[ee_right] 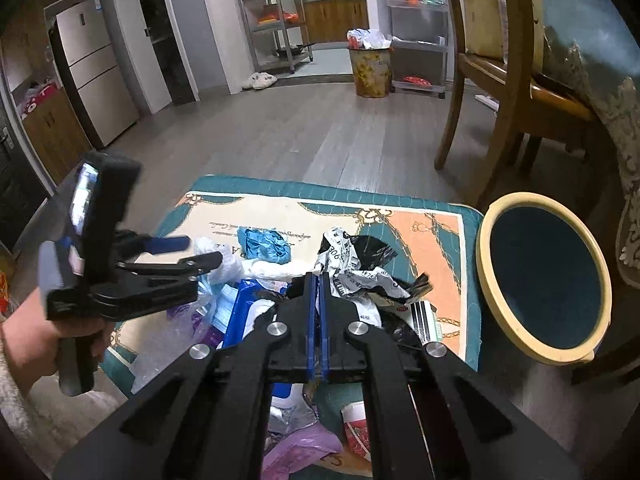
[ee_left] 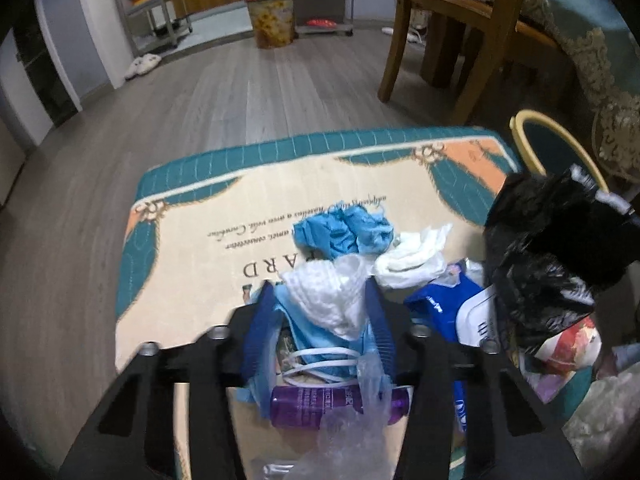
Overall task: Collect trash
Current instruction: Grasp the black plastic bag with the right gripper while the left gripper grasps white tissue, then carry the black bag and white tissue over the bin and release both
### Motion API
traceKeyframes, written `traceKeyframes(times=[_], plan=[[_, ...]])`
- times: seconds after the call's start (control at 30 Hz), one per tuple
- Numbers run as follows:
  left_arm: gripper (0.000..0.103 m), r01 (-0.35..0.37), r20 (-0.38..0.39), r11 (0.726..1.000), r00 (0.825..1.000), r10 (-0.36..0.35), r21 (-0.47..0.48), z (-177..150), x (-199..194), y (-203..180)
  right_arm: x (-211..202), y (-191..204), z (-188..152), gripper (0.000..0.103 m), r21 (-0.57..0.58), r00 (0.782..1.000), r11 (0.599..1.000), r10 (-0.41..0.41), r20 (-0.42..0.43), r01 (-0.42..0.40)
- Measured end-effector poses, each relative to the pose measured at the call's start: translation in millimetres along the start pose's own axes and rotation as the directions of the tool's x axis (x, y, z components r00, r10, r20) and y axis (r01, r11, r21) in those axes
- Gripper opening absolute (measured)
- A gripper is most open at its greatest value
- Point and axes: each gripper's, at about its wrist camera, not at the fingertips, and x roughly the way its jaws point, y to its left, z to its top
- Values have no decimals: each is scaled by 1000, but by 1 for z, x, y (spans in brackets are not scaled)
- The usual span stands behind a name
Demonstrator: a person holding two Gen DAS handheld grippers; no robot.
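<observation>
Trash is lying heaped on a patterned mat spread over the wooden floor. In the left wrist view, the left hand-held gripper is closing its blue fingers around a crumpled white tissue sitting on a pale blue face mask; the pads appear to be pressing the wad from both sides. Just below it a purple bottle is lying crosswise under a piece of clear plastic film. Beyond the tissue, a blue crumpled glove and another white wad are resting on the mat, with a blue packet beside them.

In the right wrist view, the right hand-held gripper is showing its fingers pressed together, pinching the edge of a crumpled black-and-white plastic bag, which is bunching up just past the tips. A round bin with a cream rim is standing just beside the mat on the right, its mouth unobstructed. A wooden chair is crowding close behind the bin, next to a draped teal cloth. Well apart, across the floor, a full waste basket is standing near metal shelving, with slippers nearby.
</observation>
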Motion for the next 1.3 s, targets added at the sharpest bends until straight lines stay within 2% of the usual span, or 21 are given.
traceKeyframes(times=[0.03, 0.07, 0.13, 0.2, 0.43, 0.53, 0.7, 0.83, 0.93, 1.0, 1.1, 1.2, 1.3], plan=[[29, 0, -3, 1000, 1000, 0, 3, 0, 0, -1, -2, 0, 0, 1, -2, 1000, 1000, 0, 5, 0], [26, 1, 0, 1000, 1000, -1, 11, 0, -1, -2, -4, 0, 2, 1, -6, 1000, 1000, -2, 12, 2], [15, -16, 35, 999, 999, 15, 33, 2, -9, -5, -11, 0, 7, 1, -11, 999, 1000, -6, 31, 6], [13, -40, 95, 998, 995, 35, 44, 7, -24, -7, -19, -4, 13, 1, 1, 999, 1000, -3, 50, 3], [6, -18, 254, 999, 967, 9, 35, 28, -73, -12, -49, -22, 34, 1, 42, 994, 999, -19, 107, 14], [5, 30, 316, 998, 948, -43, 47, 39, -96, -21, -63, -33, 43, 1, 60, 991, 998, -25, 135, 17], [5, 127, 377, 989, 914, -148, 80, 52, -124, -39, -89, -57, 64, 1, 70, 986, 997, -24, 165, 12], [3, 188, 413, 976, 884, -217, 111, 62, -140, -54, -105, -85, 87, 1, 33, 979, 997, -71, 189, 66], [3, 231, 426, 965, 866, -262, 125, 71, -145, -63, -113, -108, 95, 1, 63, 971, 995, -92, 223, 79], [3, 237, 421, 962, 865, -272, 134, 74, -145, -68, -115, -122, 91, 1, 108, 966, 992, -91, 242, 66], [3, 208, 402, 966, 880, -252, 150, 77, -144, -66, -105, -137, 84, 1, 143, 974, 989, -72, 213, 42], [5, 175, 351, 978, 914, -205, 116, 72, -127, -44, -93, -140, 78, 1, 137, 983, 990, -43, 180, 18], [18, 122, 280, 992, 952, -124, 27, 60, -93, -17, -88, -138, 77, 1, 119, 986, 993, -17, 164, -2]])
